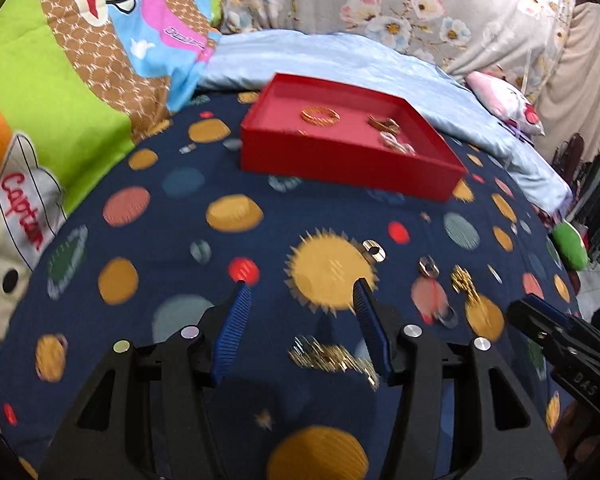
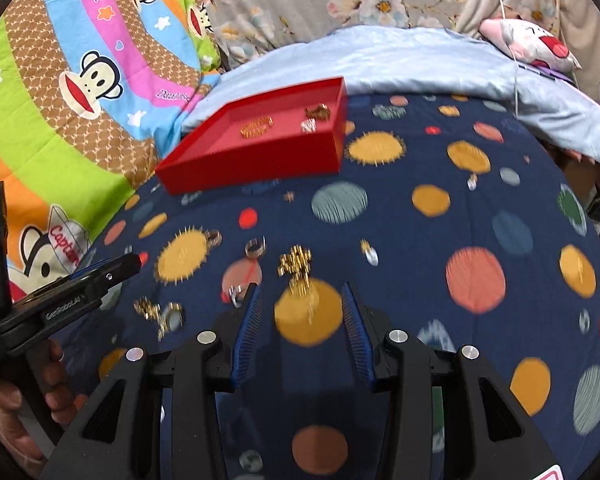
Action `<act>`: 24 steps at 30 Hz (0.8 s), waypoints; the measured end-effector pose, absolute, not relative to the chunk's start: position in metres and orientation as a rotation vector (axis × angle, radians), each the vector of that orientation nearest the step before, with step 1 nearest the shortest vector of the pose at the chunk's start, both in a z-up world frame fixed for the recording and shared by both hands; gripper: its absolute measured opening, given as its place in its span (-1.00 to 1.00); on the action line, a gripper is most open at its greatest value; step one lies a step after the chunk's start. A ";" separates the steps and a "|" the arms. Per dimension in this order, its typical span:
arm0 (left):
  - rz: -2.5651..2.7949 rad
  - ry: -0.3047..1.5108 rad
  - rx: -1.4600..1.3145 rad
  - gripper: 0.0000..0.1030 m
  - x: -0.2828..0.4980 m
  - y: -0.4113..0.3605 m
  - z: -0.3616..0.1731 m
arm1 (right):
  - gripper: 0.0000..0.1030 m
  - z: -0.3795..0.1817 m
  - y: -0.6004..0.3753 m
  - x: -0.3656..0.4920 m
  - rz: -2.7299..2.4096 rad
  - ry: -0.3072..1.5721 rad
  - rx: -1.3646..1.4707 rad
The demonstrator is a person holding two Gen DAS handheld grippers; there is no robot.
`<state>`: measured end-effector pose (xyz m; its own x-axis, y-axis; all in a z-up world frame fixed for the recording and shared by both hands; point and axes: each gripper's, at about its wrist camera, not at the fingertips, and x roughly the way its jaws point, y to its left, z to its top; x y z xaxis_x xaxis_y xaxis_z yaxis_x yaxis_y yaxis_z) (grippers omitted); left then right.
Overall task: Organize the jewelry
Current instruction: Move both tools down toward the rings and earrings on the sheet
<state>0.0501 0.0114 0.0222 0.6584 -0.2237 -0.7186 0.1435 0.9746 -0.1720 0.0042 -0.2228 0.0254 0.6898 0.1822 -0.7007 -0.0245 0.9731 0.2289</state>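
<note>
We hold both claws over a bed covered by a navy planet-print sheet [image 1: 148,248]. Our left claw [image 1: 300,292] stands partly open with nothing between its blue pads; a blurred gold chain [image 1: 332,356] lies on the sheet just under its right finger. Our right claw [image 2: 300,296] is also partly open and empty, and a gold chain [image 2: 298,268] lies on the sheet just ahead of its gap. Near that chain lie two rings [image 2: 256,247], one beside a yellow sun print, and another gold tangle [image 2: 156,312] lies to the left, near the left claw's tip as the right view shows it.

The red tray [image 1: 340,160] sits farther back on the sheet, well apart from both claws. It holds a gold bangle [image 1: 320,115] and a few smaller pieces [image 1: 388,126] toward its right side. A pale blue blanket [image 1: 340,56] lies behind the tray.
</note>
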 end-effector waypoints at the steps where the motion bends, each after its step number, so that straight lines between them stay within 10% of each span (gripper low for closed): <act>1: -0.219 0.831 -0.106 0.00 0.046 0.009 0.021 | -0.20 0.023 -0.224 0.001 0.111 0.806 0.211; 15: -0.290 0.862 -0.045 -0.01 0.031 -0.036 0.002 | -0.20 0.015 -0.228 -0.009 0.101 0.799 0.235; 24: -0.312 0.851 -0.044 -0.38 0.031 -0.037 0.002 | -0.20 0.012 -0.231 -0.006 0.120 0.815 0.263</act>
<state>0.0313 -0.0369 0.0017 0.6167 -0.2882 -0.7326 0.2535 0.9537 -0.1618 -0.0057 -0.2309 0.0118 0.6813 0.2065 -0.7023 -0.0048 0.9606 0.2777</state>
